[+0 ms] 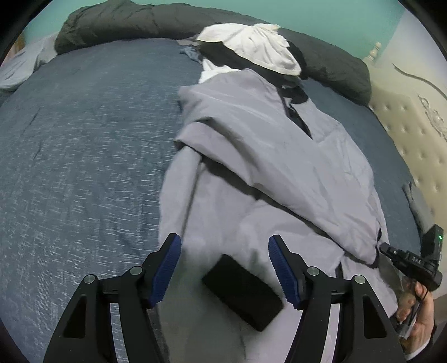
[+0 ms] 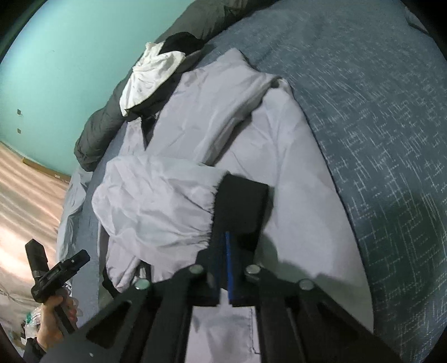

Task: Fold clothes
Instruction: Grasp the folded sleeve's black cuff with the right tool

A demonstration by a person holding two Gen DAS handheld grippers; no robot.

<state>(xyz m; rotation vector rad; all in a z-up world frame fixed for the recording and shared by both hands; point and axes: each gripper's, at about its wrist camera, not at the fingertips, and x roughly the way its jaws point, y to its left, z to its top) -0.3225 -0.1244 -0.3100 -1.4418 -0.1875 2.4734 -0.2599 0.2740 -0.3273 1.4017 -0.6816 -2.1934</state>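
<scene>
Between the left tongs' (image 1: 225,268) spread blue pads (image 1: 282,275) lies a black cuff (image 1: 241,291), untouched. Right tongs (image 2: 226,240) closed flat, pads together, over a black cuff (image 2: 241,205) of the pale grey jacket (image 2: 223,134); a pinch cannot be confirmed. Jacket sprawled on the blue-grey bed cover (image 1: 83,153). Beyond it, white garment (image 1: 259,47) on dark duvet (image 1: 134,22). Teal wall (image 2: 78,64) behind.

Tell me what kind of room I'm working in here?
Most likely a bedroom: clothes lie on a bed with a blue bedspread, a tufted headboard stands at one end, and a dark rolled duvet lies along the teal wall.
</scene>
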